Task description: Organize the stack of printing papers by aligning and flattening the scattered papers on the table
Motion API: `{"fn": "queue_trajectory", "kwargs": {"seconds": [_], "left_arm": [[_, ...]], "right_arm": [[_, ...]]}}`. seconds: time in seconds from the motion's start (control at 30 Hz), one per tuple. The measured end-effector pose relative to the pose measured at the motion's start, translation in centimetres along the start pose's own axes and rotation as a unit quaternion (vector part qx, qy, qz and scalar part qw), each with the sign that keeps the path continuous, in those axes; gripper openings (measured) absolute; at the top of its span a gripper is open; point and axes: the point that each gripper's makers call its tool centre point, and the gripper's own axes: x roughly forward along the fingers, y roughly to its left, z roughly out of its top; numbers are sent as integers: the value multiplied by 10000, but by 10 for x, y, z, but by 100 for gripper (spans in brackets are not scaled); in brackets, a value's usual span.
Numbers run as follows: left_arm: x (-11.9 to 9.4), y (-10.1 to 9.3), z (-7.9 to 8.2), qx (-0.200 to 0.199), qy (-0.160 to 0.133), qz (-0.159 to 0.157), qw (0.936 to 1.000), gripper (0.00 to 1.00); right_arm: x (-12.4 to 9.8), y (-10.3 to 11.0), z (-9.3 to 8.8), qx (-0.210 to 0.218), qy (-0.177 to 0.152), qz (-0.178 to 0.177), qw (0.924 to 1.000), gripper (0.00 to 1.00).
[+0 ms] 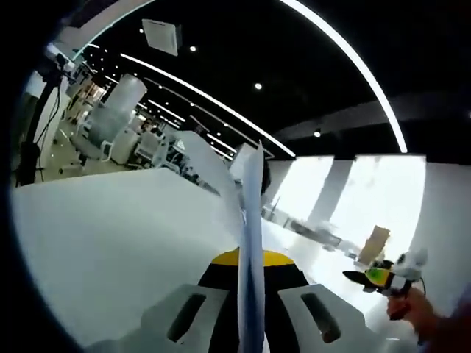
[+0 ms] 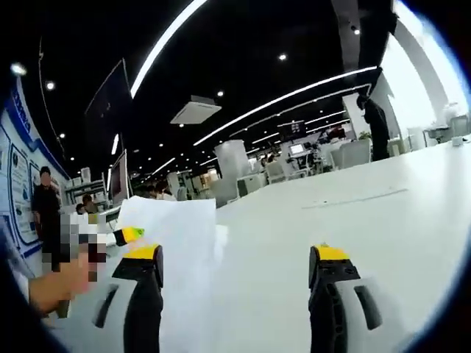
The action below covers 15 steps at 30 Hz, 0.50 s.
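In the left gripper view, the white table spreads out to the left and far back. In the middle, the left gripper has its jaws pressed together on the papers. The sheets stand up on edge, lifted off the table, and one sheet curls away to the left. Far to the right, a hand holds the right gripper. In the right gripper view, the papers stand up at the left, held by the left gripper. The right gripper has its jaws wide apart, with nothing between them, over the table.
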Motion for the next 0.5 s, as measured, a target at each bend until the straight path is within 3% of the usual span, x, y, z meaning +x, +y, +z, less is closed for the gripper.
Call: {"fn": "queue_trajectory", "kwargs": {"seconds": [0.27, 0.5], "left_arm": [[13, -26, -13, -17, 147, -414, 9990, 6], [15, -58, -21, 161, 249, -1156, 9929, 6]], "right_arm": [[-5, -8, 11, 77, -173, 5, 9998, 78], [-6, -12, 17, -34, -116, 202, 9997, 78]]}}
